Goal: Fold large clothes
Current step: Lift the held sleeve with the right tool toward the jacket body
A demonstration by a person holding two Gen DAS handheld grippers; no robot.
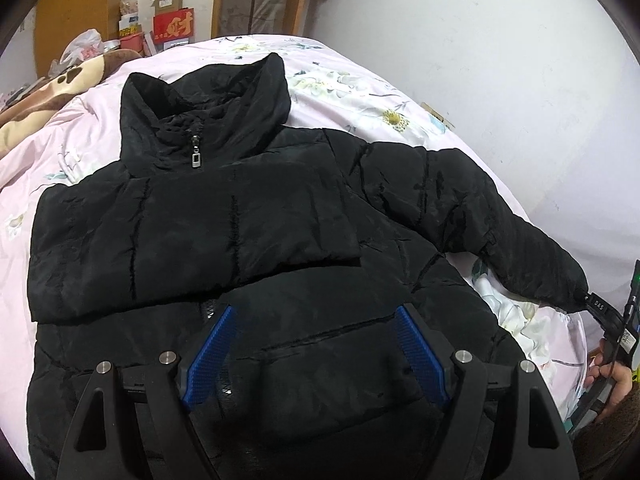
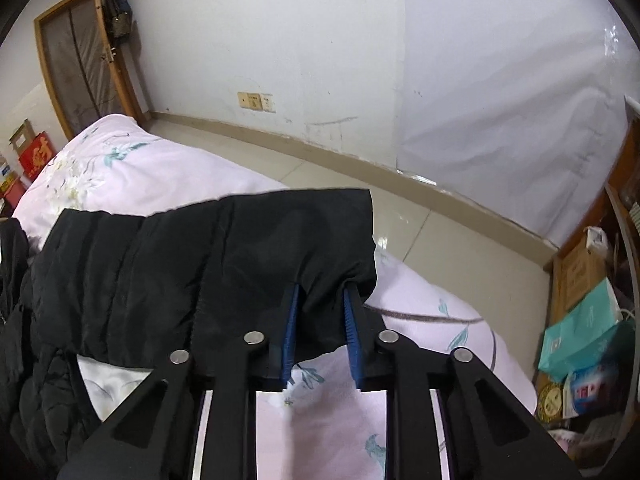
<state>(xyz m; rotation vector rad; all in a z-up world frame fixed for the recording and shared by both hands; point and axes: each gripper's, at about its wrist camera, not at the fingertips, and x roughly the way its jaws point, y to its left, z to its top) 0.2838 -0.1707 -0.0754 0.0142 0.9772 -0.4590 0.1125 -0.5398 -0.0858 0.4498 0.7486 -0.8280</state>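
A black padded jacket [image 1: 240, 220] lies face up on the pink floral bedcover [image 1: 360, 80], collar toward the far end and zip closed. One sleeve is folded across its chest. The other sleeve [image 1: 480, 216] stretches out to the right. My left gripper [image 1: 314, 312] hovers open over the jacket's lower front, with nothing pinched between its blue pads. In the right wrist view, my right gripper [image 2: 320, 290] is shut on the cuff of the outstretched sleeve [image 2: 220, 264], with fabric bunched between its pads. The right gripper also shows at the sleeve's end in the left wrist view [image 1: 600, 308].
A brown patterned blanket [image 1: 60, 92] lies at the bed's far left, with red boxes [image 1: 174, 26] and bags behind it. Tiled floor [image 2: 440, 232] and a white wall run past the bed's right edge. A cluttered shelf [image 2: 580, 320] stands at right. A hand [image 1: 616, 380] holds the right gripper.
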